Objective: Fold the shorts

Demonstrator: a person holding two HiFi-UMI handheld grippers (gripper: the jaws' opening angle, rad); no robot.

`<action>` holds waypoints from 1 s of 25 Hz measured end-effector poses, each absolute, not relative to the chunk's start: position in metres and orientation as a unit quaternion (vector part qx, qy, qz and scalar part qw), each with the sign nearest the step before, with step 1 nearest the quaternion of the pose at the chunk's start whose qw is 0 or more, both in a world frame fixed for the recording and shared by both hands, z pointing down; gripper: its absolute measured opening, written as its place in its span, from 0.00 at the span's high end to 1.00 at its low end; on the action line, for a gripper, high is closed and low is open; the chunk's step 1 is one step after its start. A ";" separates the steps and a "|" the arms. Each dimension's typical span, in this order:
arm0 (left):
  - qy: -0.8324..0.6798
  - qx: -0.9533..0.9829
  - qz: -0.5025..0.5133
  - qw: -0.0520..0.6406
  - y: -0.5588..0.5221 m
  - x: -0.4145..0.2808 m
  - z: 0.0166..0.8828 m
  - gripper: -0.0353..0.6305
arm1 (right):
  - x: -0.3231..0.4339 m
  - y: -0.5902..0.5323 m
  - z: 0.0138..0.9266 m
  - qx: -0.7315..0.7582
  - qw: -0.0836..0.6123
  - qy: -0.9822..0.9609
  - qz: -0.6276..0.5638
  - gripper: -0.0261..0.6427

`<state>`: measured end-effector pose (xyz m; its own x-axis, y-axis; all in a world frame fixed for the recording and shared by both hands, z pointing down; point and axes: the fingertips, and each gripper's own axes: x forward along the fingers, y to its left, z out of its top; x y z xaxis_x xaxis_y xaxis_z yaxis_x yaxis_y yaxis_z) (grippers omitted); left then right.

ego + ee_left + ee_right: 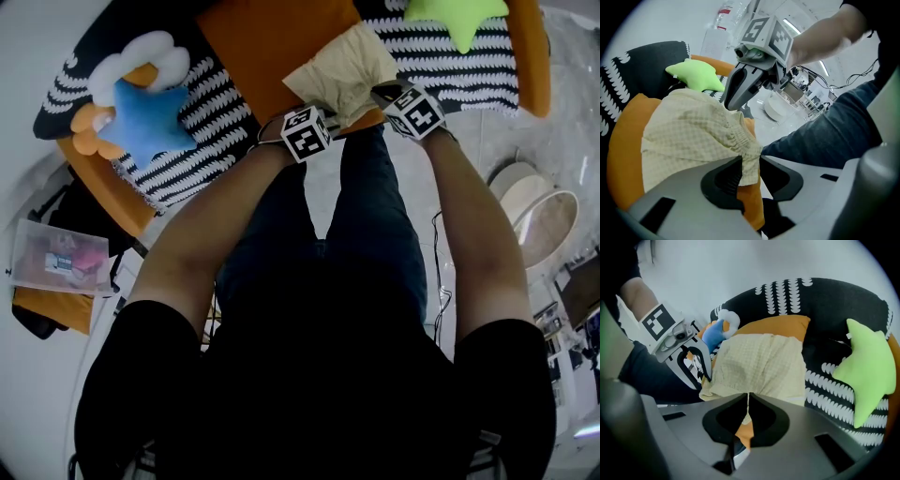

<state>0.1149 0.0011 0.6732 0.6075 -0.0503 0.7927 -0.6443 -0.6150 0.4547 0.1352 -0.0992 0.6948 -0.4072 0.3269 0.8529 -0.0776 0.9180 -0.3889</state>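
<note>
The pale yellow checked shorts (342, 70) lie bunched on an orange cushion (262, 42), with both grippers at their near edge. In the left gripper view the left gripper (749, 158) has its jaws a little apart; the gathered waistband corner of the shorts (689, 136) hangs loosely in the gap. In the right gripper view the right gripper (748, 397) is shut on a thin fold at the edge of the shorts (759, 364). From the head view the left gripper (326, 120) sits at the shorts' near left corner. The right gripper (380, 96) is at the near right corner.
A green star pillow (457, 17) and a blue star plush (145, 112) rest on the black-and-white striped cover (211, 108). The person's jeans-clad legs (361, 216) are just below the cushion. A clear box (56, 258) lies at the left, and round white dishes (539, 220) stand at the right.
</note>
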 end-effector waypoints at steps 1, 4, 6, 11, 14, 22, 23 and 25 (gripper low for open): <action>-0.213 0.809 0.390 0.385 0.002 0.112 0.667 0.74 | 0.139 -0.101 0.688 -0.071 0.541 -0.817 0.188 0.95; -0.223 0.805 0.388 0.390 -0.003 0.096 0.646 0.73 | 0.144 -0.114 0.663 -0.054 0.536 -0.820 0.191 0.95; -0.238 0.803 0.383 0.390 -0.010 0.081 0.628 0.73 | 0.145 -0.127 0.643 -0.020 0.522 -0.823 0.224 0.95; -0.293 0.804 0.351 0.380 -0.028 0.045 0.565 0.72 | 0.151 -0.153 0.583 0.079 0.467 -0.819 0.323 0.95; -0.324 0.796 0.328 0.391 -0.033 0.026 0.525 0.72 | 0.161 -0.163 0.545 0.115 0.456 -0.821 0.325 0.95; -0.389 0.794 0.273 0.378 -0.050 -0.022 0.417 0.72 | 0.182 -0.147 0.462 0.151 0.444 -0.830 0.303 0.95; -0.394 0.797 0.263 0.374 -0.052 -0.026 0.404 0.72 | 0.183 -0.143 0.453 0.151 0.441 -0.832 0.300 0.95; -0.402 0.802 0.247 0.366 -0.055 -0.033 0.379 0.72 | 0.182 -0.138 0.438 0.151 0.431 -0.838 0.297 0.95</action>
<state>-0.0328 -0.0552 0.3791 0.5554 -0.4644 0.6898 -0.8253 -0.4097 0.3887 0.1815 -0.1383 0.4378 -0.5825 0.0040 0.8128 -0.5090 0.7779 -0.3686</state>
